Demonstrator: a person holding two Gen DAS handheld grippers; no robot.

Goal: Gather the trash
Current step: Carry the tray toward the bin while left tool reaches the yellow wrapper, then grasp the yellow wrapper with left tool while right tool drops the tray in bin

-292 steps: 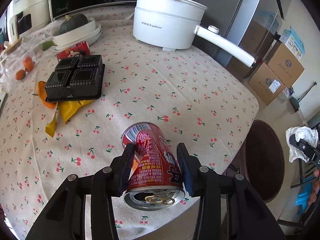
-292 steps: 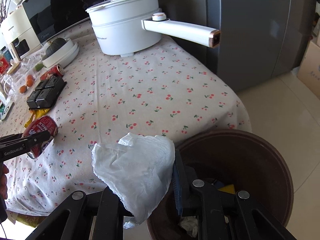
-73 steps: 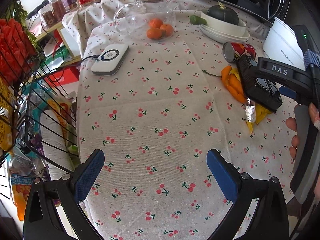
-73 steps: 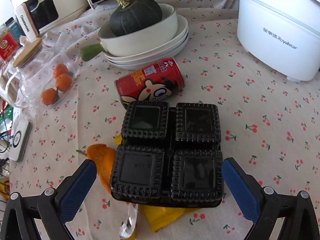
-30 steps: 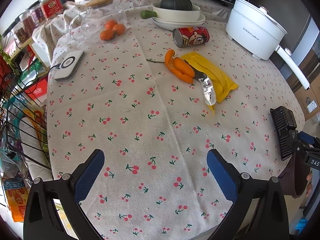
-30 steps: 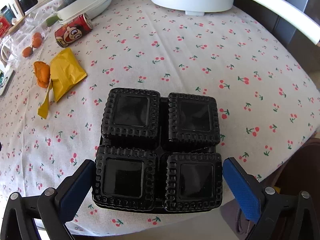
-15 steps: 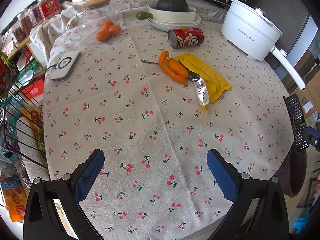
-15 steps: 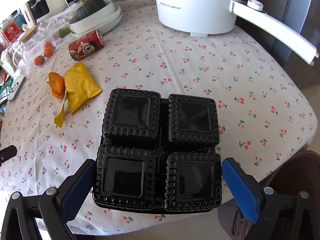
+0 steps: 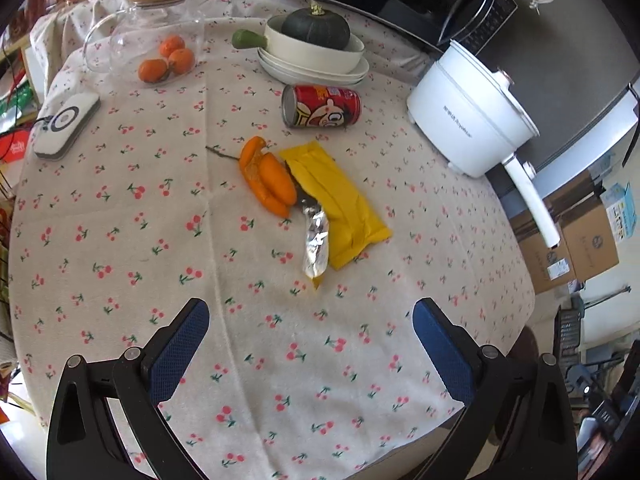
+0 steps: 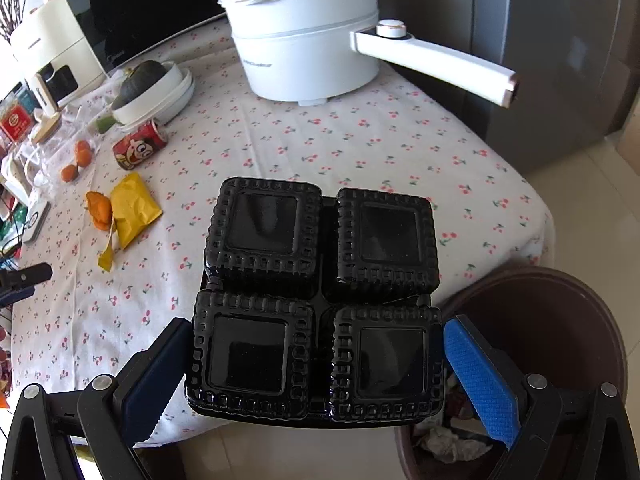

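**Black tray on its way to the bin**

The right gripper is clamped on a black four-cell plastic tray, one blue pad against each side edge of its near half. The tray is held off the table with the cells' undersides facing the camera, and it hangs past the table edge. The brown trash bin stands on the floor at about four o'clock from the tray, with crumpled paper already showing inside.

The left gripper hovers over the cherry-print tablecloth with its jaws wide apart and nothing between them. At twelve o'clock from it lie a yellow wrapper with a foil strip and orange peel; beyond those, a red drink can lies on its side.

Judged from this, the step in hand is the carry to the bin. The next move calls for swinging the tray toward four o'clock until it is over the bin's mouth, then letting go. The tray is wide, so it may need tilting to drop in cleanly.
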